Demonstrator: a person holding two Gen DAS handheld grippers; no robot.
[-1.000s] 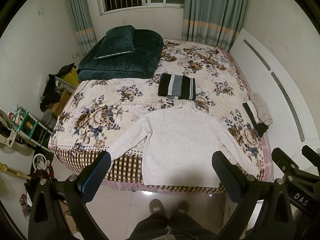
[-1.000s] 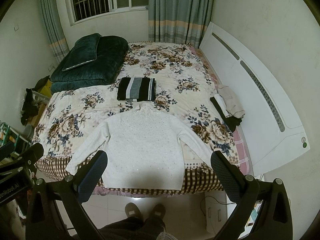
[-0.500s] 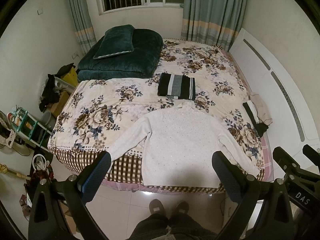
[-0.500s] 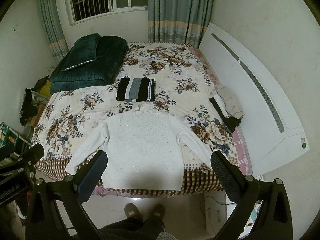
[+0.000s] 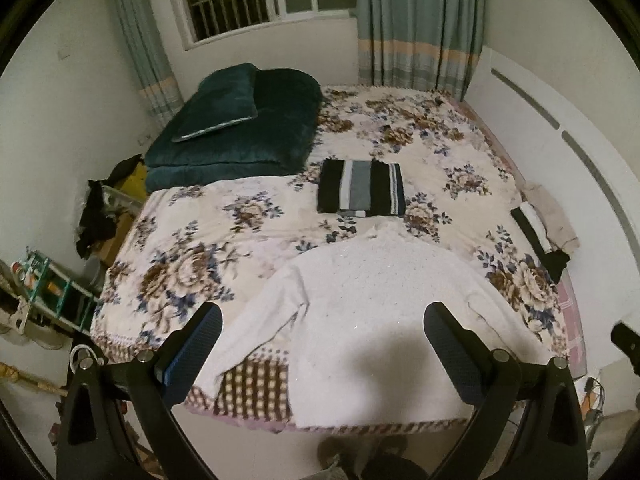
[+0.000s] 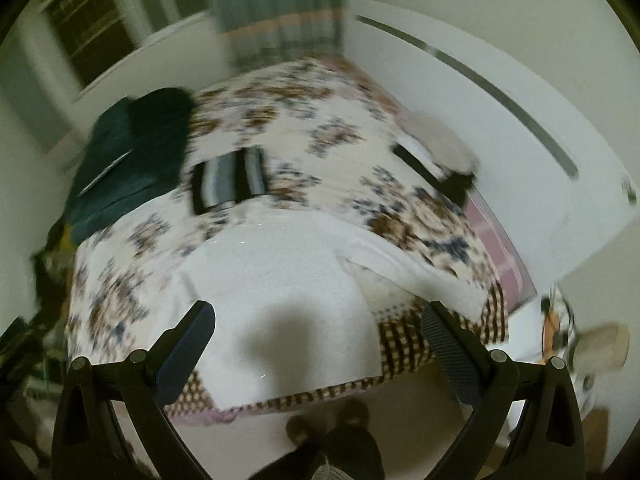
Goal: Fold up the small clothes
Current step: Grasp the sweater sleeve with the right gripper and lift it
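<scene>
A white knit sweater [image 5: 376, 308] [image 6: 280, 280] lies flat, sleeves spread, at the near edge of the floral bed [image 5: 192, 248]. My left gripper [image 5: 322, 328] hovers open above its lower half, with nothing between the fingers. My right gripper [image 6: 318, 326] is open too, above the sweater's hem and right sleeve [image 6: 404, 268]; that view is blurred by motion. Behind the sweater rests a folded black, grey and white striped garment [image 5: 360, 188] [image 6: 228, 180].
A dark green quilt with a pillow [image 5: 236, 124] fills the bed's far left. Small clothes [image 5: 544, 228] are piled at the right edge by the white headboard [image 5: 560, 140]. Clutter and a rack [image 5: 48, 288] stand on the floor at left. A person's feet [image 5: 360, 452] show below.
Both grippers have moved forward and down toward the bed, so the sweater looks larger. The right gripper is swinging and tilting, blurring its view. Both stay open.
</scene>
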